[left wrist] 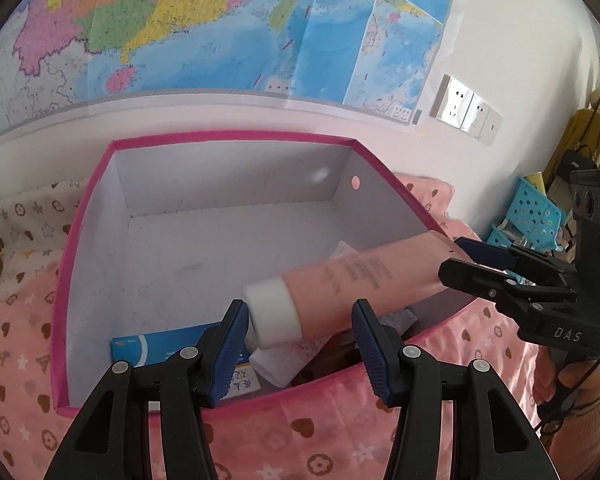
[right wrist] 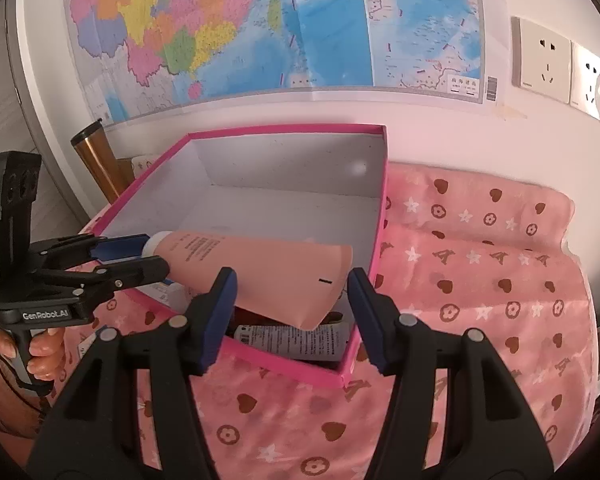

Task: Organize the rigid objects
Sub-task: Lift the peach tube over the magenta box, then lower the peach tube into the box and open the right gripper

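A pink tube with a white cap (left wrist: 340,284) hangs tilted over the near corner of an open pink-rimmed box (left wrist: 228,138). It is blurred in the left wrist view. In both views both grippers stand open around it: my left gripper (left wrist: 300,344) flanks the cap end, my right gripper (right wrist: 292,312) flanks the flat crimped end (right wrist: 316,284). Neither pair of pads visibly presses the tube. The box (right wrist: 288,130) holds a blue-and-white carton (left wrist: 156,348), a white tube (right wrist: 296,340) and other small items under the pink tube.
The box sits on a bed with pink patterned fabric (right wrist: 480,280). A map (left wrist: 220,28) and wall sockets (right wrist: 544,60) are on the wall behind. A blue perforated basket (left wrist: 528,212) stands at the right. A gold metal cup (right wrist: 96,152) stands left of the box.
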The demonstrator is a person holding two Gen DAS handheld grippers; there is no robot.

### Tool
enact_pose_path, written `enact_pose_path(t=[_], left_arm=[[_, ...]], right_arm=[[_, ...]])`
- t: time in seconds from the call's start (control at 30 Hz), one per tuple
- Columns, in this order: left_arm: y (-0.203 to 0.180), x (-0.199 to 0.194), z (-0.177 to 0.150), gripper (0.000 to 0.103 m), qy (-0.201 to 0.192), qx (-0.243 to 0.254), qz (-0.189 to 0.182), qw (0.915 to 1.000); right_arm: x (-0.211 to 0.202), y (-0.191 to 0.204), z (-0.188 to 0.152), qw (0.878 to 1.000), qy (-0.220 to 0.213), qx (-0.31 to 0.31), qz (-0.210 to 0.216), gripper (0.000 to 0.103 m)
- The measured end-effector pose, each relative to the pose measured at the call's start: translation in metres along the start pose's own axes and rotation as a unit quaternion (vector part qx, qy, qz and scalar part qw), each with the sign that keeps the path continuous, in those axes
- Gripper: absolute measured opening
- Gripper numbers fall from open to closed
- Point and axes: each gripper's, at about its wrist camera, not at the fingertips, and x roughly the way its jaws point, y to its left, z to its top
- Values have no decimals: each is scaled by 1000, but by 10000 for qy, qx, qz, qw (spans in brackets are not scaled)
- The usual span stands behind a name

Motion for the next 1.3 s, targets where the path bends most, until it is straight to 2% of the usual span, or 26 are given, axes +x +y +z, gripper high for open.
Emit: enact_pose_path(t=[0.2, 0.43, 0.87, 0.97, 1.07, 1.3], left_arm=[[-5, 7, 0, 53, 80, 141, -8, 9999], [-4, -1, -5, 53, -21, 216, -64, 9997], [-14, 0, -3, 53, -14, 373, -110, 9992], [-15, -5, -6, 55, -75, 398, -22, 9992], [-20, -15, -12, 56, -231, 511, 224, 9982], [-30, -34, -26, 59, -409, 618, 380, 9965]], right_arm=[[-2, 0, -1, 9999, -71, 55, -66, 60], [-11, -2, -6, 9998, -143, 152, -48, 60], [-34, 12, -18, 9989, -303, 179, 318, 60], [-39, 17, -22, 9985, -326, 158, 412, 60], [-44, 22, -27, 9978, -349, 111, 544, 60], [-47, 26, -42, 9965, -278, 185, 768, 60]])
